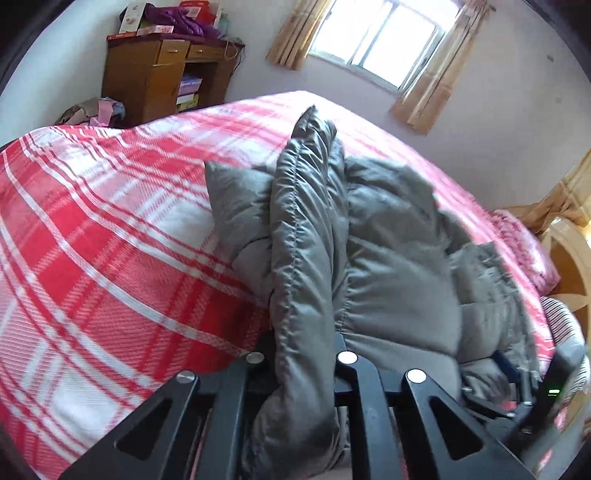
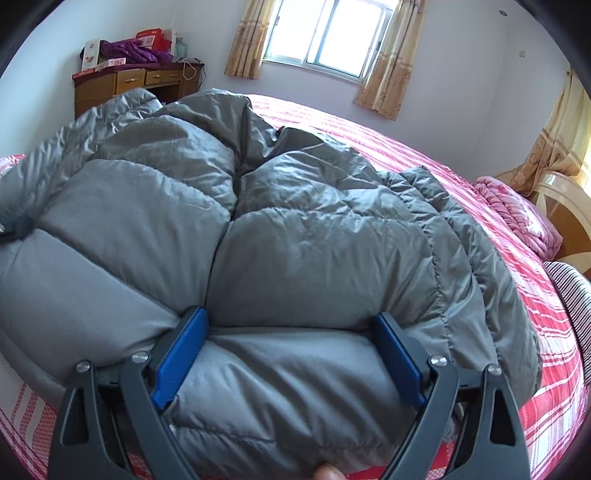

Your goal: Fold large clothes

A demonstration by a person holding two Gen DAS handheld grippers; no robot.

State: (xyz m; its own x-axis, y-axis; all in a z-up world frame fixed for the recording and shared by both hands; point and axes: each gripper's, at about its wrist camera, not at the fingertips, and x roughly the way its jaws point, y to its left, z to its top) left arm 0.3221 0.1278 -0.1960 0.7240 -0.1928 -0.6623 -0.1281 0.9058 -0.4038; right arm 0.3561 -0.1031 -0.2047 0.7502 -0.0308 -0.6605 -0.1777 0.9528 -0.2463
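A grey puffer jacket (image 1: 388,236) lies on a bed with a red and white plaid cover (image 1: 103,229). My left gripper (image 1: 303,354) is shut on a stitched edge of the jacket, which stands up in a ridge between the jaws. In the right wrist view the jacket (image 2: 295,221) fills the middle. My right gripper (image 2: 291,332) is open, its blue pads (image 2: 184,354) set wide on either side of a puffy panel at the jacket's near edge. The right gripper also shows at the lower right of the left wrist view (image 1: 517,387).
A wooden desk (image 1: 159,74) piled with boxes and purple clothing stands against the far wall. A curtained window (image 2: 325,33) is behind the bed. A pink blanket (image 2: 517,214) and a wooden headboard (image 2: 565,218) are at the right.
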